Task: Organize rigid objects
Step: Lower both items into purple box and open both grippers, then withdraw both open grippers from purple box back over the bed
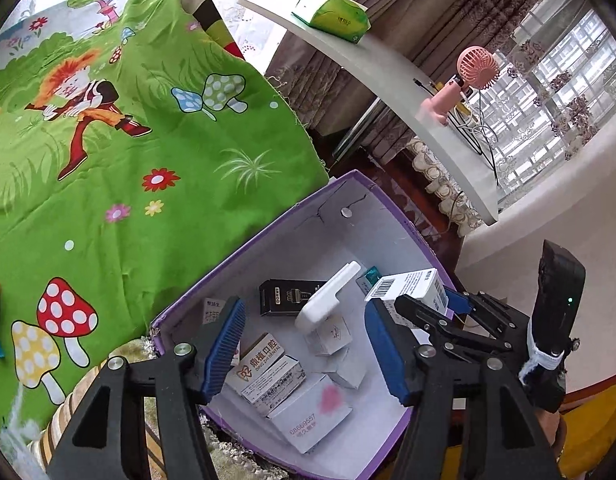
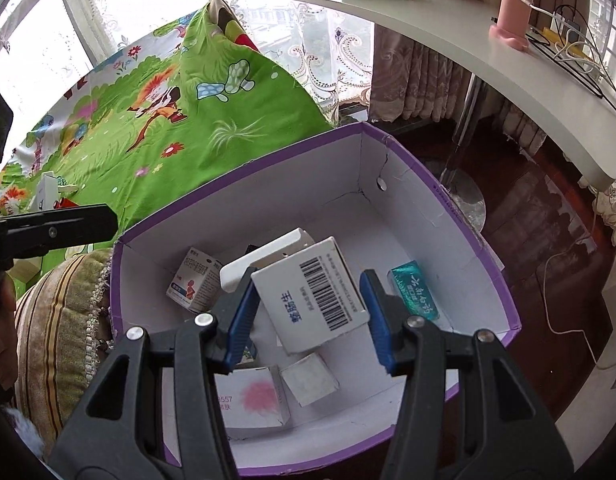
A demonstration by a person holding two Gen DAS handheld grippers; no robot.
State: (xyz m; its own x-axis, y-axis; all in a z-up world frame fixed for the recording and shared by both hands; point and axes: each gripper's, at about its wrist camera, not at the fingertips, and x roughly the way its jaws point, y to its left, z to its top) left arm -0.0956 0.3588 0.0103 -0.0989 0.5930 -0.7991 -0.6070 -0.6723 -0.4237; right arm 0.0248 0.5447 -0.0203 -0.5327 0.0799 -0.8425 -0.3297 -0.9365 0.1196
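- right gripper (image 2: 308,312) is clamped on a white barcode box (image 2: 311,294), holding it over the purple storage box (image 2: 244,196)
- left gripper (image 1: 304,346) has its blue pads spread with nothing between them, hanging above the same storage box
- down inside: a pink-print carton (image 2: 256,400), a teal packet (image 2: 413,290), a black box (image 1: 286,298), a white plastic piece (image 1: 327,300)
- behind it the green cartoon sheet (image 1: 120,152)
- further back, white shelf (image 1: 387,68) with a pink fan (image 1: 463,80) and tissue pack (image 1: 331,14)
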